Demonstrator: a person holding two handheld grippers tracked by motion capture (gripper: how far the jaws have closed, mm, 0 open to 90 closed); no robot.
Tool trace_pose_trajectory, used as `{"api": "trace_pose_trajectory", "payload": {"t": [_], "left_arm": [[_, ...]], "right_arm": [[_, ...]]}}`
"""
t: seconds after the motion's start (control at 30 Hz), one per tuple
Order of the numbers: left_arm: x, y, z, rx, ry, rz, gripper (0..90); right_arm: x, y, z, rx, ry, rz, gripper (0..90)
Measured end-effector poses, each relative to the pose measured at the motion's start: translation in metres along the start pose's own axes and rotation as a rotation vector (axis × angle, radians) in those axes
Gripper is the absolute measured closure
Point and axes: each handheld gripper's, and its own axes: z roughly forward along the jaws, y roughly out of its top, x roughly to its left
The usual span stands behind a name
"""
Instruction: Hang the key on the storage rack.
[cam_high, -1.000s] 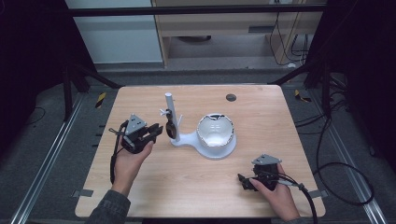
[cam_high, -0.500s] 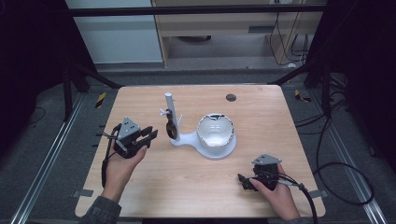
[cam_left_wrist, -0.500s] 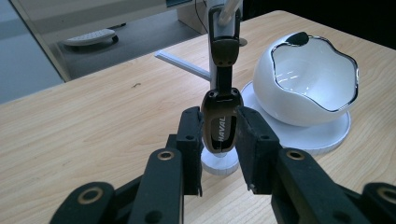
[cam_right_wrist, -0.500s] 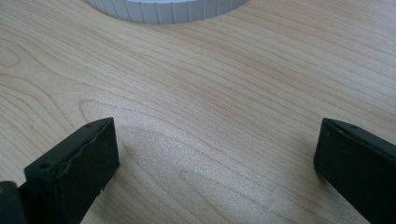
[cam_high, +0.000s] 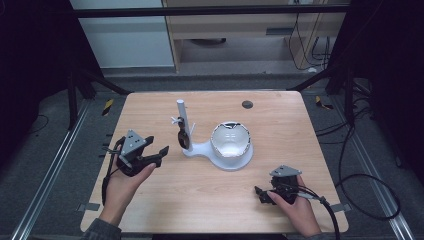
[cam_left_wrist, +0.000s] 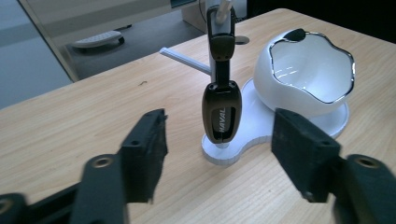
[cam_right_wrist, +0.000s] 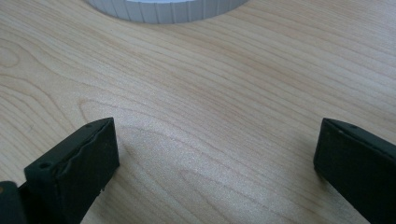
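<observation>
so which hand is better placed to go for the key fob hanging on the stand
Left. Its tongs are open and face the key fob on the white stand; the right tongs sit at the near edge.

Glossy dark key fob (cam_left_wrist: 222, 112), matt wooden table (cam_high: 200, 200)

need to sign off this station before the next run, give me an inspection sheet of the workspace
surface: light wooden table, bare in front, small dark round spot near the far edge
job's things: dark brown car key fob hangs from a peg of the white plastic stand; white bowl with a wavy chrome rim sits on the stand's base
clutter: nothing seen
grippers: left gripper has just been opening, jaws apart, short of the fob, nothing between them; right gripper open, low over the table
cables: black cable trails from the right gripper
surroundings: dark metal frame, grey floor, pale cabinet behind
</observation>
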Motion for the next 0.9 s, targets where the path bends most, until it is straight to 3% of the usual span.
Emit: {"api": "trace_pose_trajectory", "payload": {"t": [0.1, 0.23, 0.6, 0.9], "left_arm": [[0.001, -0.001, -0.003, 0.011, -0.002, 0.002, 19.7], [0.003, -0.005, -0.008, 0.033, -0.002, 0.006, 12.3], [0.015, -0.022, -0.018, 0.083, 0.018, 0.009, 7.8], [0.027, -0.037, -0.017, 0.160, 0.039, 0.027, 5.8]], "right_arm": [[0.000, 0.000, 0.000, 0.000, 0.000, 0.000, 0.5], [0.000, 0.000, 0.000, 0.000, 0.000, 0.000, 0.5], [0.000, 0.000, 0.000, 0.000, 0.000, 0.000, 0.5], [0.000, 0.000, 0.000, 0.000, 0.000, 0.000, 0.5]]}}
